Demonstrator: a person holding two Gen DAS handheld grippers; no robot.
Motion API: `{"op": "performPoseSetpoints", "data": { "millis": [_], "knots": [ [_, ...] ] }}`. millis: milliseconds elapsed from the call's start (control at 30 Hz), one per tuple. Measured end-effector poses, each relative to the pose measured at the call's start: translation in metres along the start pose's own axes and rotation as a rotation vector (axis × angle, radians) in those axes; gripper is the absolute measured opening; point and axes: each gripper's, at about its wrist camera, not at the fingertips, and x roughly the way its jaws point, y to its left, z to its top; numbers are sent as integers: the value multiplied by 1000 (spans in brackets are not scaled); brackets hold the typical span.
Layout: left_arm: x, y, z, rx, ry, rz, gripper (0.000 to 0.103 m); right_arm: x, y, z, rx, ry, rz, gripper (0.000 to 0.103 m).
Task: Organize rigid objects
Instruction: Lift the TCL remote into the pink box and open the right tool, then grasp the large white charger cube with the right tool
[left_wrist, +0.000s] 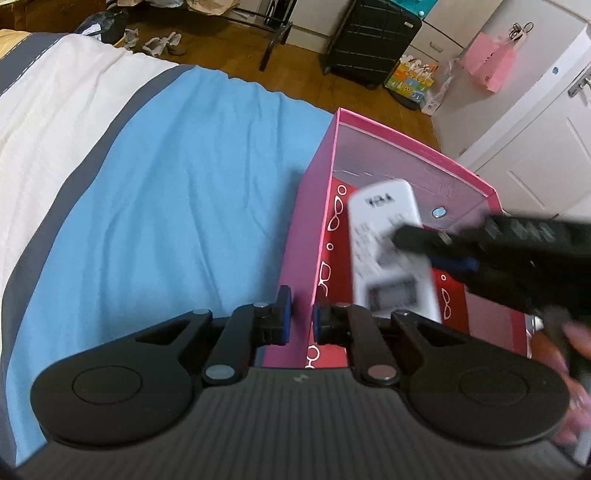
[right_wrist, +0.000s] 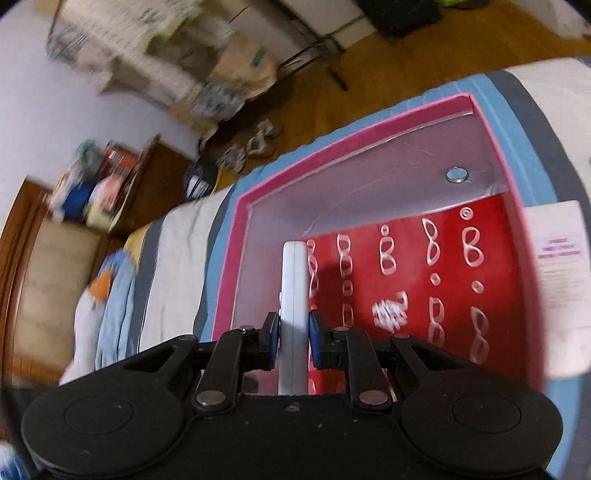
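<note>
Pink cardboard forms the open box (left_wrist: 321, 192) that sits on your bed, on a blue stretch of the sheet (left_wrist: 177, 206) bordered by grey and white stripes. Inside, the box has pale lilac walls and a red floor printed with rows of white spectacle shapes. A small round silver disc (right_wrist: 456, 174) is fixed to the far inner wall.

Your left gripper (left_wrist: 300, 320) straddles the near wall of the box: one blue-padded finger is outside it, the other inside, and they are clenched on that wall's thin edge.

Your right gripper (right_wrist: 292, 338) is grasping a white remote control (right_wrist: 294, 280). In the right wrist view the remote stands edge-on between the two blue pads, which press on its flat faces, and it points forward over the box interior, close to the left inner wall. In the left wrist view the same remote (left_wrist: 391, 251) appears blurred, its back label facing the camera, held above the red floor, with the right gripper (left_wrist: 417, 242) reaching in from the right side. Part of your hand (left_wrist: 576, 365) shows blurred at the lower right edge.

Beyond the bed lie a wooden floor, a black suitcase (left_wrist: 373, 37) and a pink paper bag (left_wrist: 487, 62) hanging near white doors.
</note>
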Motion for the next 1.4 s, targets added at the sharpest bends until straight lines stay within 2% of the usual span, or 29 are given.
{"op": "performPoseSetpoints", "data": {
  "millis": [67, 167, 200, 233, 267, 400, 533, 633, 800, 900, 1100, 1200, 1300, 1400],
  "knots": [
    [1, 0, -1, 6, -6, 0, 10, 12, -5, -1, 39, -18, -26, 21],
    [2, 0, -4, 15, -12, 7, 9, 26, -4, -7, 34, 19, -90, 25],
    [1, -1, -5, 23, -21, 13, 8, 27, 0, -9, -24, 33, -163, 30],
    [1, -4, -7, 48, -34, 30, 8, 28, 9, -14, -130, 29, -274, 30],
    [0, -9, -9, 73, -45, 47, 7, 25, 14, -16, -191, 14, -315, 31],
    [2, -16, -8, 87, -37, 80, 6, -8, 20, -17, -229, 11, -250, 31],
    [7, -17, -8, 84, 13, 99, 7, -69, 26, -20, -340, -26, -197, 33],
    [7, -15, -7, 77, 18, 104, 7, -121, 11, -18, -368, -63, -166, 36],
    [5, -17, -8, 63, -6, 120, 6, -178, -36, -15, -345, -71, -210, 44],
    [5, -17, -7, 48, -1, 122, 6, -184, -70, -18, -278, -34, -264, 49],
    [6, -17, -6, 48, 6, 122, 6, -178, -129, -39, -164, -40, -358, 50],
    [7, -18, -7, 55, 3, 128, 6, -178, -140, -56, -141, -34, -341, 51],
    [7, -19, -6, 55, 4, 129, 6, -179, -144, -74, -141, -7, -326, 56],
    [5, -16, -7, 19, 0, 117, 6, -175, -144, -89, -160, -7, -337, 56]
  ]
}}
